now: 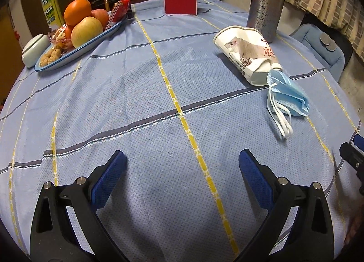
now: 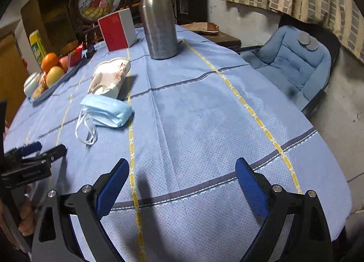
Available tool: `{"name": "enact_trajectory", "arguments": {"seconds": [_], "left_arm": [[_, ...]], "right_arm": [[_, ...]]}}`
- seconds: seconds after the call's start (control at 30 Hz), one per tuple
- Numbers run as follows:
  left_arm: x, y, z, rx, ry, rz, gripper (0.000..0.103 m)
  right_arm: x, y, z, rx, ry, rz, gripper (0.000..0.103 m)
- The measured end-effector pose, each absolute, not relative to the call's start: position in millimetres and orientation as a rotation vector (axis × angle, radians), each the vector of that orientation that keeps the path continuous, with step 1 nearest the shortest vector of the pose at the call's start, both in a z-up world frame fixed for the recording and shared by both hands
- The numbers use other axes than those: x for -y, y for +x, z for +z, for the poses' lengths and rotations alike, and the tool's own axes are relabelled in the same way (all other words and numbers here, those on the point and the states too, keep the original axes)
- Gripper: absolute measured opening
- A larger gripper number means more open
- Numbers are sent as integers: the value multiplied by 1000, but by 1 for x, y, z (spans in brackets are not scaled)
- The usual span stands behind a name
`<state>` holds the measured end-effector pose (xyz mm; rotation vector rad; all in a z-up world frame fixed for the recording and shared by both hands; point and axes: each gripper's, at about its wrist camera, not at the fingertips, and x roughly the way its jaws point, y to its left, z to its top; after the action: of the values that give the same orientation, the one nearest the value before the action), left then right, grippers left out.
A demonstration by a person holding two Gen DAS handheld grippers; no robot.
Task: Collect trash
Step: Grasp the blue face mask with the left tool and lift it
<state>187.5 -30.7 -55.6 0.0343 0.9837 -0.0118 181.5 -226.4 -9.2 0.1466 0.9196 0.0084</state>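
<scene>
Two pieces of trash on the cloth-covered surface [image 1: 159, 93]: a crushed paper cup [image 1: 246, 54] lying on its side and a crumpled blue face mask [image 1: 287, 97] touching the cup's flattened end. From the left hand-held gripper [image 1: 182, 162]: ahead and to the right, mask nearer, cup just beyond. From the right hand-held gripper [image 2: 182, 166]: ahead and to the left, mask [image 2: 107, 112] first, cup [image 2: 111, 78] behind it. Both hand-held grippers spread wide, nothing between the blue pads, only bare cloth beneath.

Mask: probably almost weightless, limp, no stiffness at all; likely to fold and drape once lifted. Ear loops [image 1: 281, 123] trailing toward the left hand-held gripper, thin and easy to miss or snag. Better to pinch the bunched pleated body, pressing down lightly so the pads catch fabric and not the tablecloth under it.

Cup: light, thin-walled, already dented, so no worry about crushing further. Waxy paper perhaps a little slick. Best taken across the flattened middle, pads on the two broad faces.

Steel flask [image 1: 266, 3] standing just past the cup, farther from both hand-held grippers; worth avoiding.
</scene>
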Motion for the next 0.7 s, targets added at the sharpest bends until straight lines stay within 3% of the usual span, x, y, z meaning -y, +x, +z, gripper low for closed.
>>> {"name": "enact_trajectory", "arguments": {"seconds": [0.7], "left_arm": [[32,183,-36,-910,-17,-76,97]], "right_arm": [[230,186,-13,-954,175,-1,93]]}}
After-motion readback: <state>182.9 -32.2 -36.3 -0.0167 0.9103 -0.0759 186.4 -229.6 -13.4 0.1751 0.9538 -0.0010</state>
